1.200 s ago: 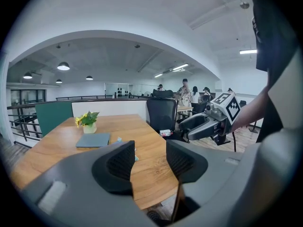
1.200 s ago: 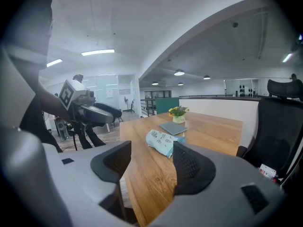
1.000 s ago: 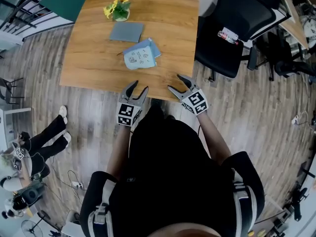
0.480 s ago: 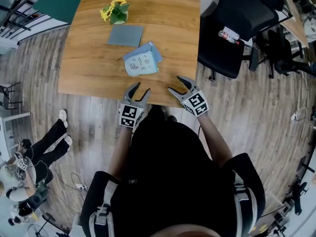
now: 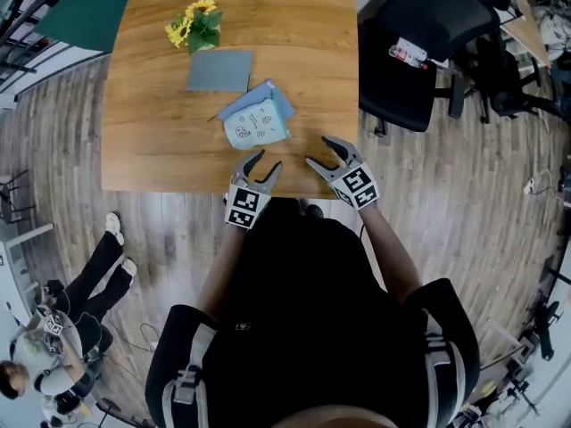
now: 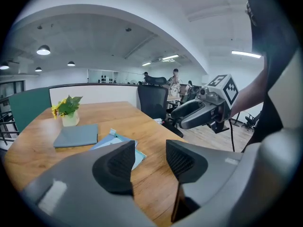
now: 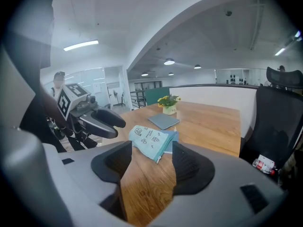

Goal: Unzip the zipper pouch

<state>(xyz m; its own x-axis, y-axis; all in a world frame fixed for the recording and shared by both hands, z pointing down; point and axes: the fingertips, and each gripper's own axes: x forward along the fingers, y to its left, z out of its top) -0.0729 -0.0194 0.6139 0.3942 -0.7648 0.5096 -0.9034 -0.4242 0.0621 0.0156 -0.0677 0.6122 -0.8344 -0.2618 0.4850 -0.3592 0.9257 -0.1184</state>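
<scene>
A light blue zipper pouch (image 5: 255, 124) with small printed drawings lies flat on the wooden table (image 5: 161, 141), on top of a blue sheet. The right gripper view shows the pouch (image 7: 150, 142) just ahead of the jaws, and it appears in the left gripper view as a strip (image 6: 116, 144) behind the left jaw. My left gripper (image 5: 261, 165) hovers open at the table's near edge, just below the pouch. My right gripper (image 5: 326, 152) is open too, to the pouch's lower right. Neither touches the pouch.
A grey notebook (image 5: 219, 70) lies beyond the pouch, and a small pot of yellow flowers (image 5: 194, 27) stands at the far left. A black office chair (image 5: 419, 52) stands right of the table. A person (image 5: 62, 346) sits on the floor at the lower left.
My left gripper has moved right and slightly up toward the pouch. The whole view has shifted, bringing the table closer. The right gripper has held its place near the table's edge.
</scene>
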